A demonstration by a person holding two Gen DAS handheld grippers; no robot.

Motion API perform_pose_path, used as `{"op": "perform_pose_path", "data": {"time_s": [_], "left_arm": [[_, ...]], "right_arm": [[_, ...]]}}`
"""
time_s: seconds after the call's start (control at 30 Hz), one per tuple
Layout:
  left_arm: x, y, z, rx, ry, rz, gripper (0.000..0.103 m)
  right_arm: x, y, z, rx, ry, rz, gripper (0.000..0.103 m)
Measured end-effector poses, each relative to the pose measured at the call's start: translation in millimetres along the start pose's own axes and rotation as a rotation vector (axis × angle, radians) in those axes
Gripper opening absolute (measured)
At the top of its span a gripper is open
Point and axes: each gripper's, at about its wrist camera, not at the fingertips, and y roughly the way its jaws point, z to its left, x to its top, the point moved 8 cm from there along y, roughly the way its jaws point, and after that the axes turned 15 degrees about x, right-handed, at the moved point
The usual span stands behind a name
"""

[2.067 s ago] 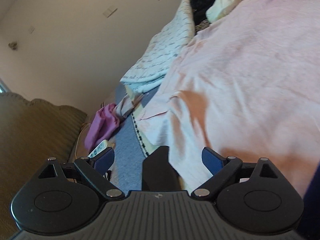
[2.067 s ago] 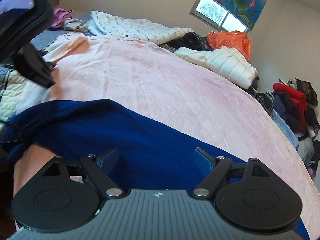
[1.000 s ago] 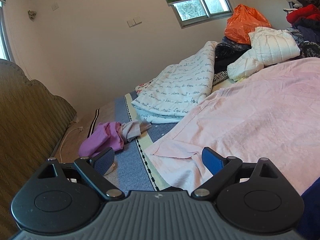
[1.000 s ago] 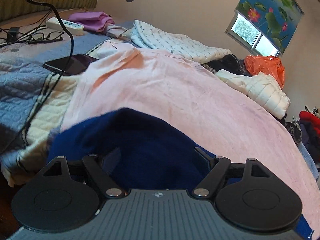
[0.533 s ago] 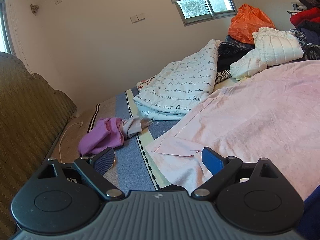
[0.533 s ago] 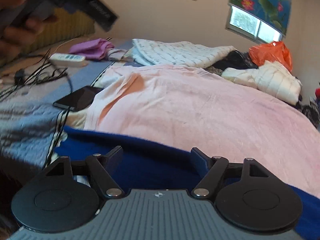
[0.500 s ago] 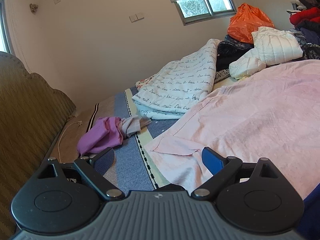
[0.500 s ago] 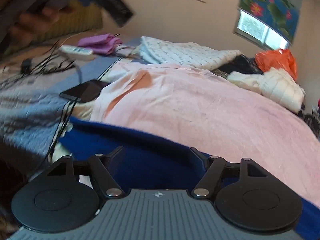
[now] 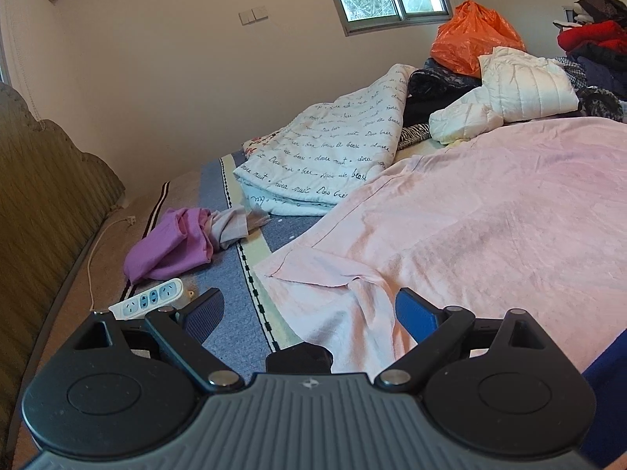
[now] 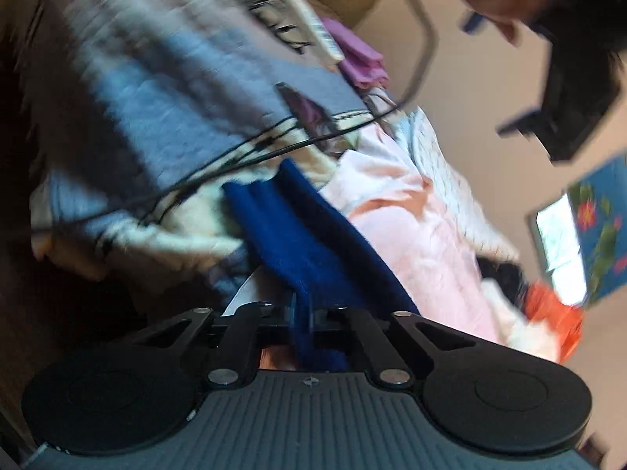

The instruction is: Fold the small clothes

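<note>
A dark blue knit garment [image 10: 313,243] lies over the near edge of the bed, partly on the pink sheet [image 10: 415,231]. My right gripper [image 10: 301,313] is shut on its edge; the view is tilted and blurred. A sliver of the blue garment [image 9: 607,391] shows at the right edge of the left wrist view. My left gripper [image 9: 309,309] is open and empty, held above the corner of the pink sheet [image 9: 470,235].
A purple cloth [image 9: 168,246] and a white power strip [image 9: 149,301] lie on the blue striped mattress [image 9: 231,313]. A folded white quilt [image 9: 333,164], white jacket [image 9: 521,94] and orange bag [image 9: 474,35] sit at the back. Black cables [image 10: 219,172] cross the bed edge.
My right gripper has closed on the blue garment's edge and swung sharply, tilting its view. My left gripper stays open and has hardly moved.
</note>
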Motion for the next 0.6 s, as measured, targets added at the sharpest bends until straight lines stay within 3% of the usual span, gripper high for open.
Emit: {"op": "perform_pose_path", "data": {"time_s": [0.1, 0.2, 0.3, 0.4, 0.5, 0.6], "left_arm": [[0.4, -6.8, -5.0, -0.043, -0.022, 0.011, 0.095], [-0.4, -22.5, -23.5, -0.136, -0.029, 0.014, 0.095], [-7.1, -44.8, -59.5, -0.238, 0.026, 0.008, 0.095], [-19.7, -73.1, -102.2, -0.323, 0.124, -0.018, 0.095], [-36.8, -101.5, -143.6, -0.381, 0.227, -0.06, 0.095], [-56.2, -120.0, -178.6, -0.415, 0.315, -0.081, 0.095]], "right_arm": [[-7.5, -33.3, -50.9, 0.015, 0.339, -0.132, 0.002], [-48.3, -85.5, -109.3, -0.005, 0.737, -0.305, 0.002], [-127.2, -147.0, -154.8, -0.079, 1.16, -0.496, 0.003], [-217.7, -188.9, -161.3, -0.163, 1.509, -0.594, 0.006], [-272.0, -200.3, -142.2, -0.217, 1.632, -0.535, 0.013], [-288.5, -196.5, -128.0, -0.237, 1.653, -0.503, 0.02]]}}
